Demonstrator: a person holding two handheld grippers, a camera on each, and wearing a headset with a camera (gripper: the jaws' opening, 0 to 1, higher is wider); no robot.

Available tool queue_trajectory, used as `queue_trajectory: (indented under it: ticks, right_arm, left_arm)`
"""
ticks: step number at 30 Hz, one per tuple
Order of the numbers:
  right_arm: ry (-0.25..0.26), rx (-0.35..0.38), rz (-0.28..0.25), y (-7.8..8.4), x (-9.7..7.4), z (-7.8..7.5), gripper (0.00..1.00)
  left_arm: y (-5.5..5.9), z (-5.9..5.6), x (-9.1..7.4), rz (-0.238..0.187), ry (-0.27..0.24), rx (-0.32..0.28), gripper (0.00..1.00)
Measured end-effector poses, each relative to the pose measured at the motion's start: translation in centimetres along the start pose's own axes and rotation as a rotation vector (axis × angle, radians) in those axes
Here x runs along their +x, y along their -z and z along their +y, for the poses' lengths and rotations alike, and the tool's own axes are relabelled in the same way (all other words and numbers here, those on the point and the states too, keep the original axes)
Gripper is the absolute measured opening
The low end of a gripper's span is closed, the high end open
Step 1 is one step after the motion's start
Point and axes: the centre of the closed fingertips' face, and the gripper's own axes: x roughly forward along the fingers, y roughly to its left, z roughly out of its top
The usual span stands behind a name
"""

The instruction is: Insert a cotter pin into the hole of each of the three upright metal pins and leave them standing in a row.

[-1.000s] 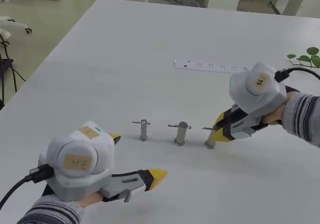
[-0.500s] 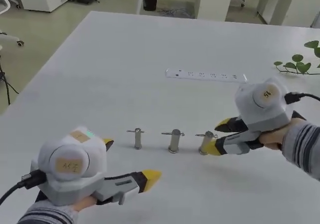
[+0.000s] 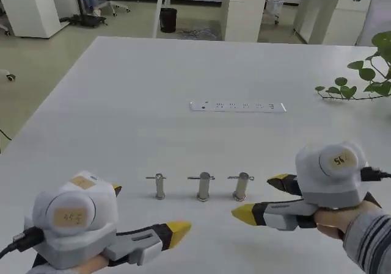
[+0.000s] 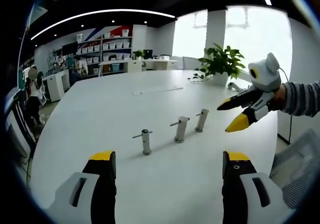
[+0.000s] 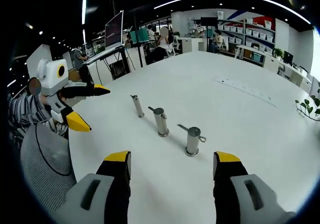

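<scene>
**Three pins pinned, both grippers standing off**

We see the three metal pins (image 3: 203,186) upright in a straight row on the white table (image 3: 153,103), near us and well apart from its far and left edges. Each carries a thin crosspiece through its head, which we take for the cotter pins (image 3: 191,177). So the task looks to us as good as done.

The left gripper (image 3: 146,210) sits low and to the left of the row, its jaws spread wide and holding nothing. The right gripper (image 3: 261,196) sits just beside the right-hand pin, a little nearer us and clear of it, jaws likewise wide and empty. We read this as deliberate: with nothing left to fit, open jaws held off the row cannot nudge a pin over.

Room is generous. Bare tabletop lies all round the row; the power strip (image 3: 237,107) is well beyond it, and the plant (image 3: 360,82) far off to the right. The one tight spot is the right gripper's lower tip, close to the end pin — any move there should go away from the row, toward us or outward, not across it.
</scene>
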Motion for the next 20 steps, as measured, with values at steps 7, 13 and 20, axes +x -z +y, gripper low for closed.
queue_trajectory:
  ticks: [7,13,20]
  right_arm:
    - [0.101,-0.001,-0.032,1.2,-0.6,0.2,0.64]
    - [0.122,0.078,-0.096,1.4,-1.4,0.9,0.68]
    - [0.144,0.121,-0.128,1.7,-2.1,1.6,0.73]
  left_arm:
    - [0.5,0.3,-0.2,0.000,-0.021,-0.009,0.97]
    - [0.7,0.3,-0.5,0.004,-0.027,-0.003,0.99]
    - [0.8,0.4,-1.0,-0.002,-0.042,0.034,0.99]
